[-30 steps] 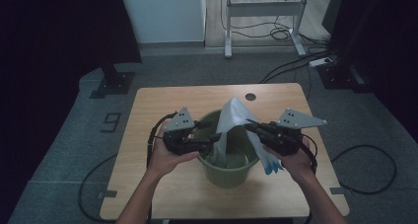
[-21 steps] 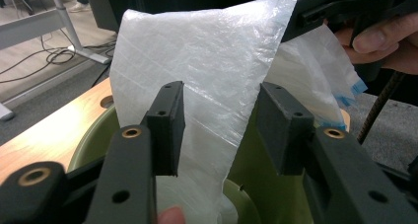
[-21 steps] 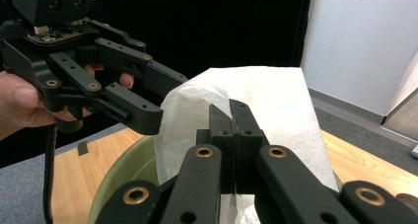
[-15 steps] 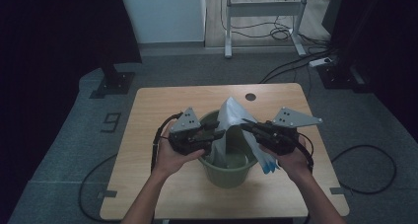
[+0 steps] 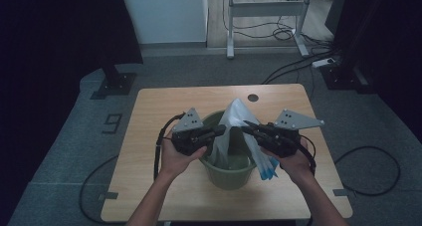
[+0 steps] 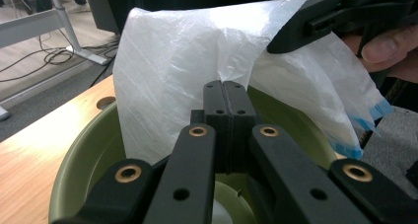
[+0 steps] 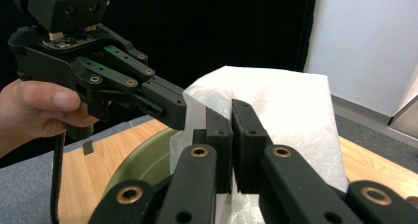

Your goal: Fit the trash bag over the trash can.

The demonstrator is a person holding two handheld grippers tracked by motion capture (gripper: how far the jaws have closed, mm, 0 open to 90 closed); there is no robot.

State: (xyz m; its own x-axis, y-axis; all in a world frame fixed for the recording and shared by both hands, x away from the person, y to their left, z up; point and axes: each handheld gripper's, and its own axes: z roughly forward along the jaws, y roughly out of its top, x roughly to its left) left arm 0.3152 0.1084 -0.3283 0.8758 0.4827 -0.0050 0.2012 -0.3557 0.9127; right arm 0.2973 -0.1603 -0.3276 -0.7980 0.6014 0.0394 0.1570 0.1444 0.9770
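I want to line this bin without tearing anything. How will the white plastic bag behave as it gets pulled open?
The white plastic bag is probably floppy and very light: it creases and drapes over the green bin. Thin and translucent, it may stretch or tear where the left tool and right tool pinch it.

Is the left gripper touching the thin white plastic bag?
Touching: in the left gripper view, the left gripper is shut on a fold of the white plastic bag.
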